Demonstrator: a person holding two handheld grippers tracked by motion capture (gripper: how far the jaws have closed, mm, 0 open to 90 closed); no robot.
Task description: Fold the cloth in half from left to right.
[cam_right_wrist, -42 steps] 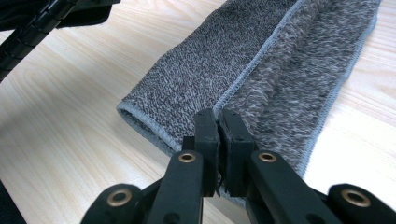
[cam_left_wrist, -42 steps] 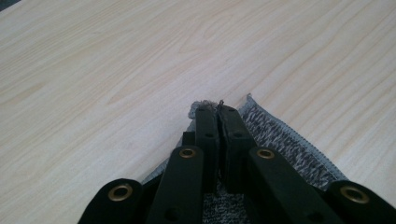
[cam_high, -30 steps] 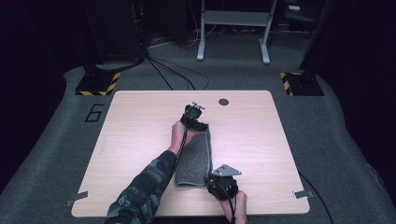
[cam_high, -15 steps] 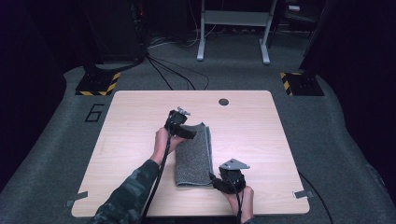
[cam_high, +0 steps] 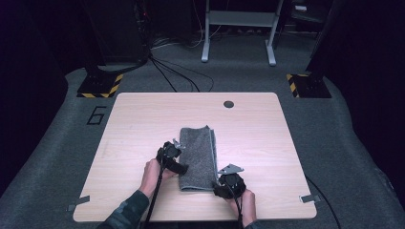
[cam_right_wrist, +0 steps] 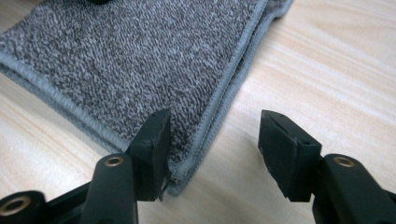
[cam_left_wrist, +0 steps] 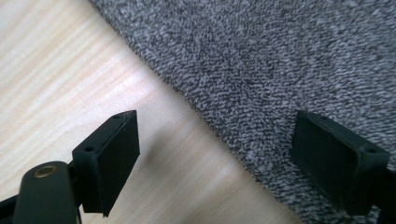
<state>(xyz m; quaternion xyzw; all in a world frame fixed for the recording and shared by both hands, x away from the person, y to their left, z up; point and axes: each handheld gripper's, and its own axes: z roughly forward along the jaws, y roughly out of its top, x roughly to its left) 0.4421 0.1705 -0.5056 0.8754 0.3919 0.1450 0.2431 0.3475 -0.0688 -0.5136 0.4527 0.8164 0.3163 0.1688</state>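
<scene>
Nearest, the right gripper [cam_high: 228, 185] sits at the folded grey towel's [cam_high: 198, 155] near right corner, jaws apart. The left gripper [cam_high: 172, 160], also spread, straddles its left edge. The towel lies mid-table on pale wood [cam_high: 143, 119]; a dark grommet [cam_high: 229, 104], probably a cable hole, lies beyond. Grey carpet [cam_high: 57, 143] and a desk frame [cam_high: 237, 28] behind.

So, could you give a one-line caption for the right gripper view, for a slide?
Open right gripper straddling the near corner of a folded grey towel on a wooden table.
</scene>
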